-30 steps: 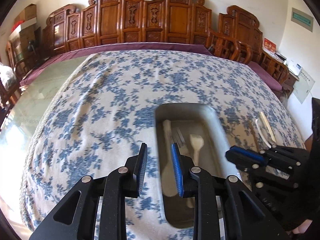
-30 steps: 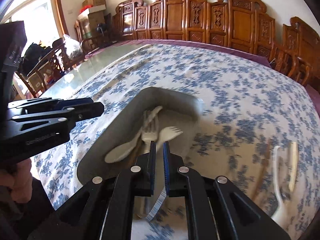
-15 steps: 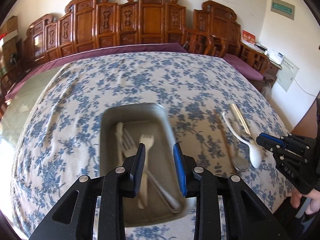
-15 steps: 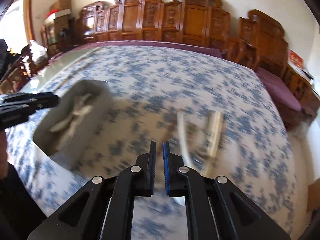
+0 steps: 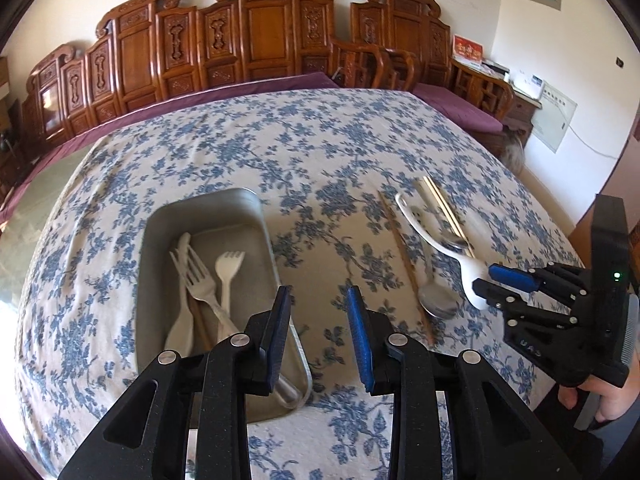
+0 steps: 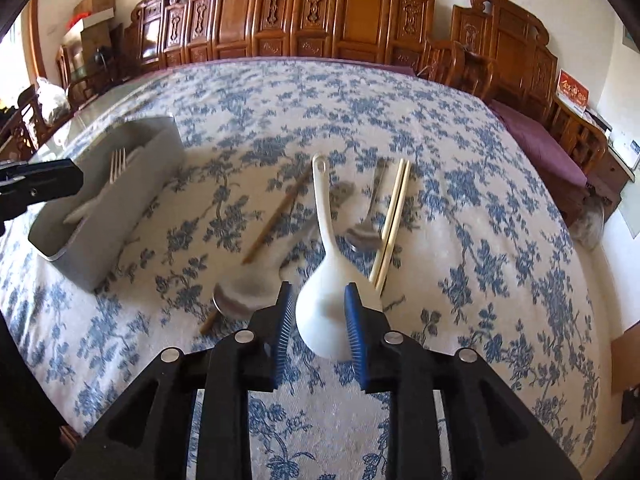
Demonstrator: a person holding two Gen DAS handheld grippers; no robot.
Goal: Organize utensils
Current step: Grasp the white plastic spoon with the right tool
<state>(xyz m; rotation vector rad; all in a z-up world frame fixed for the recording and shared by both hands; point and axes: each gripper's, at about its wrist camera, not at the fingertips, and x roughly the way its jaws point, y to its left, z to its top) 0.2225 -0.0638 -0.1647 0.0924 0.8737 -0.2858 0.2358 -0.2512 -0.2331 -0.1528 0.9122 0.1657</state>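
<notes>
Right tool point(image 6: 317, 312) now spread, jaws either side of the white rice spoon's point(image 6: 326, 280) bowl, not pinching it; 0.5 s ago its jaws were pressed together and the view was blurred mid-swing. Left tool point(image 5: 319, 318) spread, holding nothing, over the cloth just right of the grey tray point(image 5: 160, 232); 0.5 s ago it sat over the tray itself.

White rice spoon lies on the desk point(image 6: 500, 216), long axis running away from the right tool, bowl near, handle end with its hole pointing far. Left of it, a metal spoon point(image 6: 244, 290), bowl near, blurred, crossing a single brown chopstick point(image 6: 276, 216) that runs diagonally far-right to near-left. Right of it, a second metal spoon point(image 6: 366, 224), bowl near, handle far, touching a pale chopstick pair point(image 6: 394, 216) lying parallel, roughly along the same far-near axis.

Loose count: one white spoon, two metal spoons, one brown chopstick, two pale chopsticks.

In the tray: one metal fork point(image 5: 200, 276), one white plastic fork point(image 5: 228, 268), tines far; one pale spoon point(image 5: 182, 320), bowl near; a brown stick under them, hard to tell more.
</notes>
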